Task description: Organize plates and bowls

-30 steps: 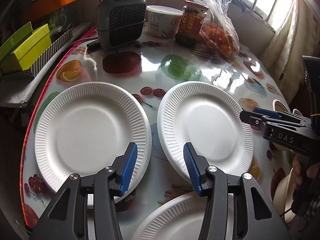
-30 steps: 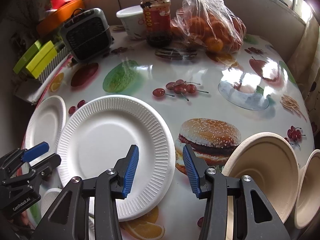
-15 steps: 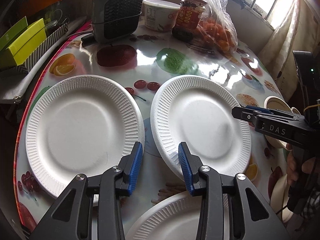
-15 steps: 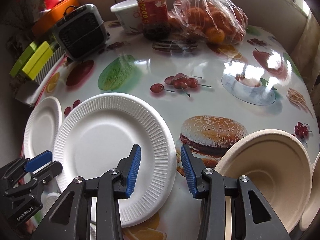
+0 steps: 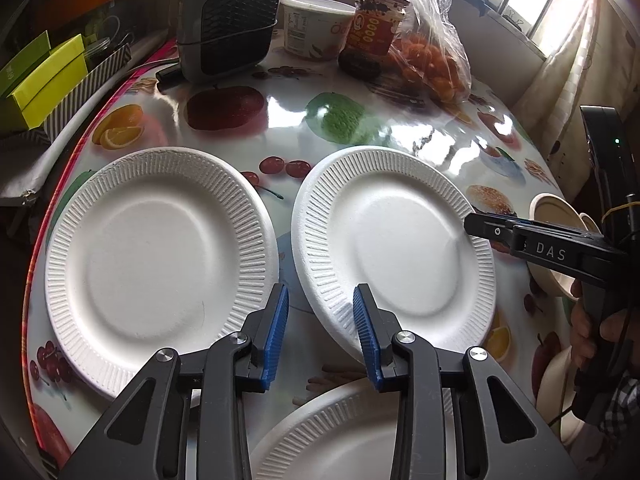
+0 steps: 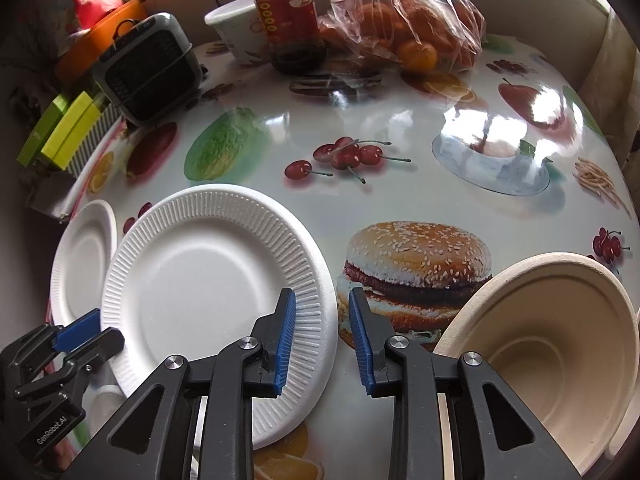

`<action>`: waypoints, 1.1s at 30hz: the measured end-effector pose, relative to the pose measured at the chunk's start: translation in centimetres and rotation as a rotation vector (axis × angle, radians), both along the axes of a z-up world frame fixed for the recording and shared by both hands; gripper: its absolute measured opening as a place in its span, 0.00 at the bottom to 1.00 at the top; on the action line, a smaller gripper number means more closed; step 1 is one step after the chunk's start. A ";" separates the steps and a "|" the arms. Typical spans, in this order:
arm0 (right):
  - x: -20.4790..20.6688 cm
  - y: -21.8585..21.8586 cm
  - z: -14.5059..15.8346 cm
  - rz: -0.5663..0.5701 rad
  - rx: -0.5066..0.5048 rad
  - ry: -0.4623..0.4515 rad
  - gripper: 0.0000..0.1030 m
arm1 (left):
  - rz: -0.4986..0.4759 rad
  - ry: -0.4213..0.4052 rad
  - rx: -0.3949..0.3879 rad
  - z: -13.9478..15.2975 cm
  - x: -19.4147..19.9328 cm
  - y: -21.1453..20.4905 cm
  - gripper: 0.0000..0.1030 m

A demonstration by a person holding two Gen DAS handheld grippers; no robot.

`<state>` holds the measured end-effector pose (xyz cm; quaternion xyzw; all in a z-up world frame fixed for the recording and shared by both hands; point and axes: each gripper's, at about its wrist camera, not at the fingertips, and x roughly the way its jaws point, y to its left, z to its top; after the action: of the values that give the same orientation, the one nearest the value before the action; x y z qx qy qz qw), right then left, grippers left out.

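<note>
Three white paper plates lie on the table in the left wrist view: one at left [image 5: 160, 248], one at centre right [image 5: 396, 240], one at the near edge [image 5: 340, 436]. My left gripper [image 5: 320, 332] is open and empty, over the gap between the two far plates. My right gripper [image 6: 322, 336] is open and empty, over the right rim of the centre plate [image 6: 212, 292]; it shows from the side in the left wrist view [image 5: 500, 232]. A beige bowl [image 6: 552, 344] sits just right of it, with a second bowl's rim [image 6: 632, 408] beyond.
At the far side of the table stand a small grey heater [image 5: 228, 16], a white tub [image 5: 316, 24], a sauce jar [image 5: 376, 28] and a plastic bag of oranges [image 5: 432, 60]. Green boxes [image 5: 40, 84] lie off the left edge. The glossy printed tablecloth [image 6: 400, 140] covers the round table.
Both grippers have moved a little forward and down toward the plates, and their jaws have narrowed slightly. The plates and bowls have not moved.
</note>
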<state>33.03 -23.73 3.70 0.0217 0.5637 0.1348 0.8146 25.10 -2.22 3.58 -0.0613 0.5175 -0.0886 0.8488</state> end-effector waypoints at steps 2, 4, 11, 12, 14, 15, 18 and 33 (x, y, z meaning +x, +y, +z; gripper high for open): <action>-0.1 0.0 0.0 0.003 0.008 0.001 0.21 | -0.004 0.002 -0.007 0.0 0.0 -0.1 0.29; -0.1 0.0 0.0 0.005 0.006 0.001 0.20 | -0.004 -0.002 -0.002 0.0 0.0 -0.1 0.29; -0.1 -0.1 0.0 0.002 0.017 0.003 0.18 | -0.004 -0.002 -0.002 0.1 -0.1 -0.2 0.26; -0.2 -0.2 0.0 0.001 0.019 0.003 0.18 | -0.003 -0.002 -0.002 0.1 -0.1 -0.2 0.26; -0.2 -0.2 0.1 0.000 0.022 0.004 0.18 | -0.005 -0.004 -0.001 0.1 -0.1 -0.3 0.26; -0.2 -0.2 0.1 -0.001 0.024 0.005 0.18 | -0.005 -0.004 0.000 0.1 -0.1 -0.3 0.26; -0.2 -0.3 0.2 -0.006 0.032 0.004 0.17 | -0.003 -0.005 0.001 0.2 -0.2 -0.3 0.26; -1.9 -1.2 2.7 -0.022 0.076 -0.039 0.16 | -0.005 -0.046 0.001 1.8 -1.5 -0.3 0.26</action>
<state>31.14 -24.96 6.36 0.0562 0.5419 0.1476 0.8255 23.58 -2.51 5.41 -0.0576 0.4980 -0.0920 0.8604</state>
